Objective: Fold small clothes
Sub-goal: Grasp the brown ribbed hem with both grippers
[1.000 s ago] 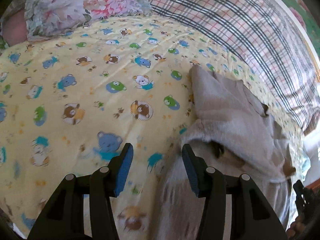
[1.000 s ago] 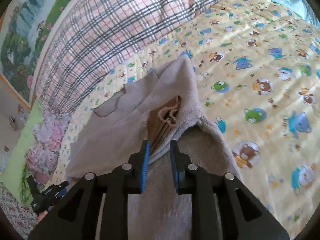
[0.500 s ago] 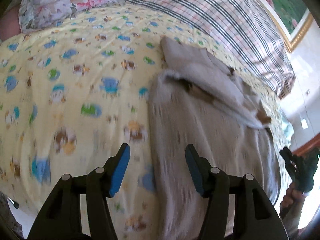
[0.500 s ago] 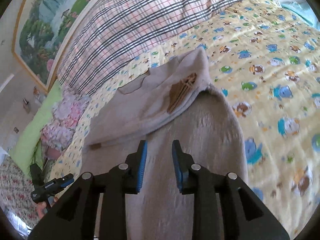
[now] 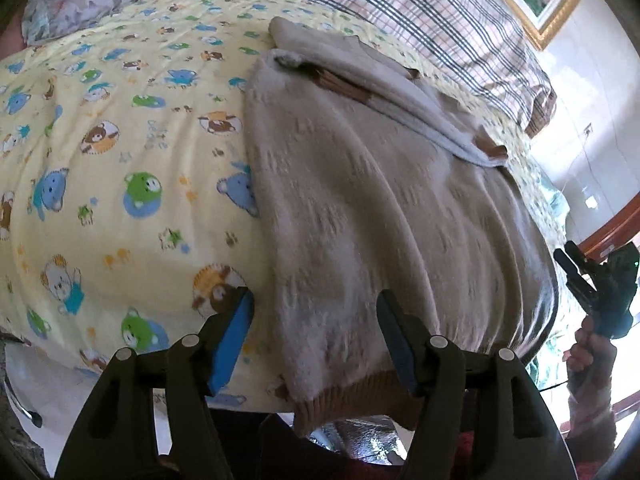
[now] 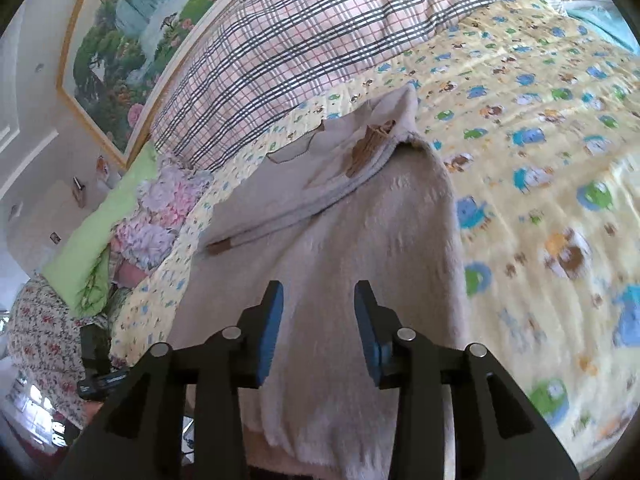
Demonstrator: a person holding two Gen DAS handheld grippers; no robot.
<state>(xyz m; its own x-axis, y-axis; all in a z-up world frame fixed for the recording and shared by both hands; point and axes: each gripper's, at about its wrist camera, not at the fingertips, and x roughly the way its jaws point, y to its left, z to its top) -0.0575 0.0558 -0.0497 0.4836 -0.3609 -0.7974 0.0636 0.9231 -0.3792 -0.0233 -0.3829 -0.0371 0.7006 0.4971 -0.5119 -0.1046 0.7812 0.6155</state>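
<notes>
A small beige knitted sweater [image 5: 380, 200] with brown ribbed hem and cuffs lies flat on the yellow cartoon-bear sheet [image 5: 120, 160]; its sleeves are folded across the far end. It also shows in the right wrist view [image 6: 352, 248]. My left gripper [image 5: 314, 320] is open and empty above the sweater's near left hem, which hangs at the bed edge. My right gripper [image 6: 318, 312] is open and empty above the sweater's near end. The right gripper also shows in the left wrist view [image 5: 596, 280], held off the sweater's right side.
A plaid quilt [image 6: 320, 40] lies along the far side of the bed. Floral pillows [image 6: 160, 208] and a green pillow [image 6: 92, 240] sit to the left in the right wrist view. A framed landscape painting [image 6: 132, 32] hangs on the wall.
Both grippers have pulled back from the sleeve area toward the hem end. The right gripper, nearly shut at the folded cuff a second ago, has opened wide. The sleeve stays folded.
</notes>
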